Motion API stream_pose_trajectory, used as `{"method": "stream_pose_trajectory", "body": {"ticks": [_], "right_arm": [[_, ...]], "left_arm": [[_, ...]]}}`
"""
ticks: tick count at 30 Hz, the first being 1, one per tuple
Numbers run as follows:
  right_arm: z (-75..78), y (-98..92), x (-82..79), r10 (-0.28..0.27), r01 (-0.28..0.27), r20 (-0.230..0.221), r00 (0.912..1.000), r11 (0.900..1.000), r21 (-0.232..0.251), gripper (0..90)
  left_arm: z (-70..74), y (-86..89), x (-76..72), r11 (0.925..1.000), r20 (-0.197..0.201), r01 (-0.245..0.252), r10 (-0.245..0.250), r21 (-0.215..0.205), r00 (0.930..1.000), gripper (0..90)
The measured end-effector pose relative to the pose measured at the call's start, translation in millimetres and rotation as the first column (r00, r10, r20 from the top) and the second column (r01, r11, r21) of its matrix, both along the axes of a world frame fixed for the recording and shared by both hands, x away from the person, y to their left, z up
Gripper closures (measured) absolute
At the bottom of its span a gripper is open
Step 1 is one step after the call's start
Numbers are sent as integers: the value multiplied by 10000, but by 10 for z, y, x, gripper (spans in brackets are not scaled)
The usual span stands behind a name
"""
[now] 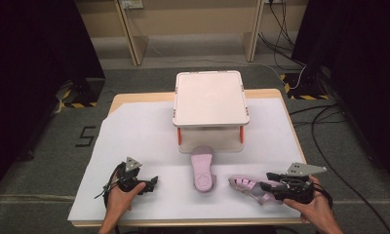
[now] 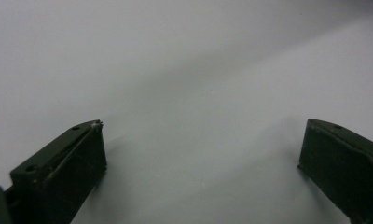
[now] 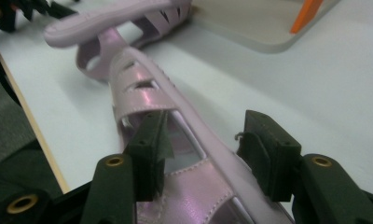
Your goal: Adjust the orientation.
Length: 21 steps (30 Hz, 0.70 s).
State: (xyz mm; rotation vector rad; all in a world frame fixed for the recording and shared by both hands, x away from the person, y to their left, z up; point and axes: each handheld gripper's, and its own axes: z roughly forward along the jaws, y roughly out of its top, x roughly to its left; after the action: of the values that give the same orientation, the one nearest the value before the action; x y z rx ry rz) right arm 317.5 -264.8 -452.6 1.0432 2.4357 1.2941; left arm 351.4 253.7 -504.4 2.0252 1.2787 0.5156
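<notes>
Two claws spread: right claw point(image 3: 201, 144) straddles a pink sandal point(image 3: 142, 88), left claw point(image 2: 201, 154) over bare sheet point(image 2: 198, 70)

**One camera overhead, two down at the tabletop**

The high view looks forward and down from above the near edge, taking in the whole tabletop point(image 1: 134, 141) and the floor beyond its far edge. The left gripper view sits very close to the white sheet, facing along its own jaws near the near left corner. The right gripper view, equally low by the near right corner, faces along a sandal point(image 3: 175, 140) toward the second sandal point(image 3: 110, 21); the high view shares both sandals.
</notes>
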Motion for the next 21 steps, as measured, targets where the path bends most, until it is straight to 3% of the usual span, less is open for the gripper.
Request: {"method": "stream_pose_trajectory", "body": {"ticks": [3,7,12,17,21], "right_arm": [[-14,-26,24,-13,14,-112,9999,9999,101,549],[-42,-48,61,-509,512,-244,9984,9986,120,568],[-93,-102,141,-1292,1327,-490,9904,9883,748,461],[-96,-110,184,-1439,1454,-255,9893,9866,735,400],[-101,-137,231,-1600,1616,-245,9868,9824,939,408]], "left_arm": [[0,1,0,10000,-5,4,-4,0,10000,0],[0,-1,0,10000,-8,-6,6,-7,10000,0],[0,-1,0,10000,-9,-4,4,-10,10000,0],[0,0,0,10000,-13,-2,2,-7,10000,0],[0,0,1,10000,-15,0,0,-5,10000,0]]}}
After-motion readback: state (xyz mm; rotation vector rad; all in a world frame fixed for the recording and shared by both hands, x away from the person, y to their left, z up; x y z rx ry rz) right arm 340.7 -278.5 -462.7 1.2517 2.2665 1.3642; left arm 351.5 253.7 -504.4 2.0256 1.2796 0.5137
